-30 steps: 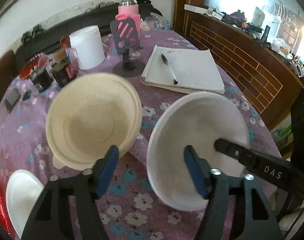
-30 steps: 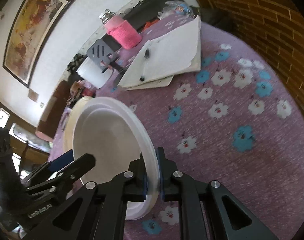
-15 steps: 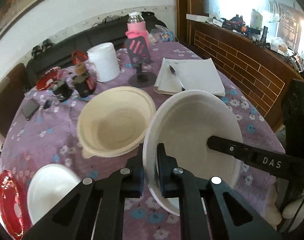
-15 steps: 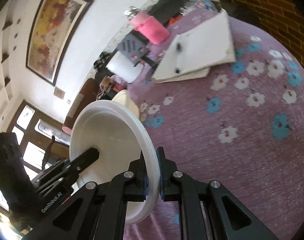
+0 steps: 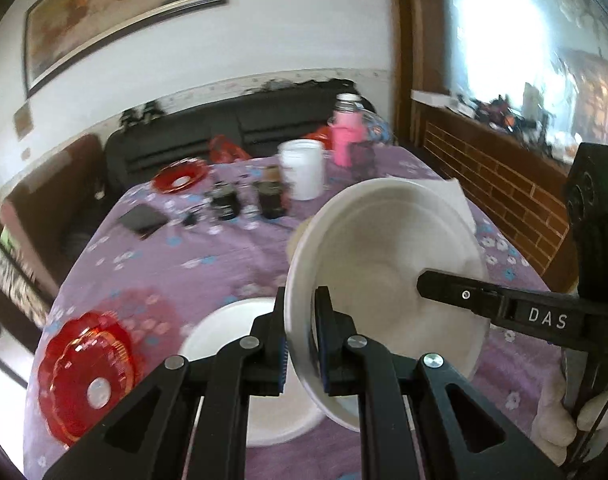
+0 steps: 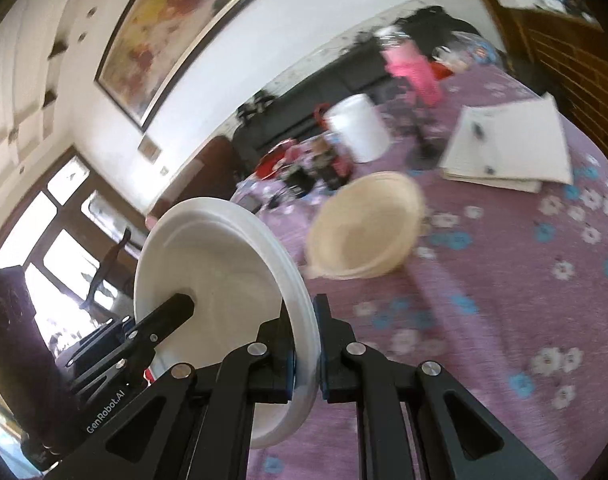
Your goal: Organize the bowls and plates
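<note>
Both grippers (image 5: 300,334) (image 6: 305,350) on white bowl (image 5: 383,264) rim.

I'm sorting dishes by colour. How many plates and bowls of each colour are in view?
White: 2, the held bowl and the table dish
Cream: 1, the cream bowl
Red: 2, the near red plate and the far red plate
Total: 5

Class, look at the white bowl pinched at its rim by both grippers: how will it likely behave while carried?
The white bowl looks thin-walled and moulded, so probably light. Its rim, pinched by the left gripper and right gripper, may flex. It is held tilted, so it could pivot.
</note>
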`<action>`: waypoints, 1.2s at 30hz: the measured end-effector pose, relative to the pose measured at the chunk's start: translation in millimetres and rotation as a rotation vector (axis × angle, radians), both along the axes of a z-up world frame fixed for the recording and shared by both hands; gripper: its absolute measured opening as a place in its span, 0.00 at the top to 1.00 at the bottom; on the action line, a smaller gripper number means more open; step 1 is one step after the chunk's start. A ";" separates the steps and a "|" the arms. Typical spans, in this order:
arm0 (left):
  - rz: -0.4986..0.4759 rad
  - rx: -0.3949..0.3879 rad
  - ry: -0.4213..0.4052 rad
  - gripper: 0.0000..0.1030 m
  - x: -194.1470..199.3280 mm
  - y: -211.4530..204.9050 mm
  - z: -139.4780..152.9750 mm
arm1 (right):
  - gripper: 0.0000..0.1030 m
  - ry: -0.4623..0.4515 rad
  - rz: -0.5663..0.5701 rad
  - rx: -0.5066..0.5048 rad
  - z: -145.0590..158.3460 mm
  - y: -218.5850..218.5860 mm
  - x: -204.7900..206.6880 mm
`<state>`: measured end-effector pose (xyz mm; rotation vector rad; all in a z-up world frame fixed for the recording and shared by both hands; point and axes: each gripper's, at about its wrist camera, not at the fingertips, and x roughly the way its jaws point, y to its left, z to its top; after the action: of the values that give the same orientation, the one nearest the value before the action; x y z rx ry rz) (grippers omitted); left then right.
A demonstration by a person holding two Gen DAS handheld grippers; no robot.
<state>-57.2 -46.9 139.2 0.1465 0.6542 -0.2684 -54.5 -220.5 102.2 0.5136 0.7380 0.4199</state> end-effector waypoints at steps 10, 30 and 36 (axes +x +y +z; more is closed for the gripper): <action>0.220 -0.115 0.018 0.88 0.8 152.4 3.9 | 0.89 0.019 0.186 -0.095 15.9 149.5 30.9; 0.477 -0.214 0.262 0.79 55.4 315.4 -95.8 | 0.88 0.185 0.325 -0.357 -65.5 342.4 102.5; 0.487 -0.250 0.273 0.61 59.8 323.3 -102.5 | 0.88 0.150 0.306 -0.446 -73.6 354.3 102.4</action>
<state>2.6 276.4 36.6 -0.2933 0.8969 0.1037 47.9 133.8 28.7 0.0094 1.0278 0.4858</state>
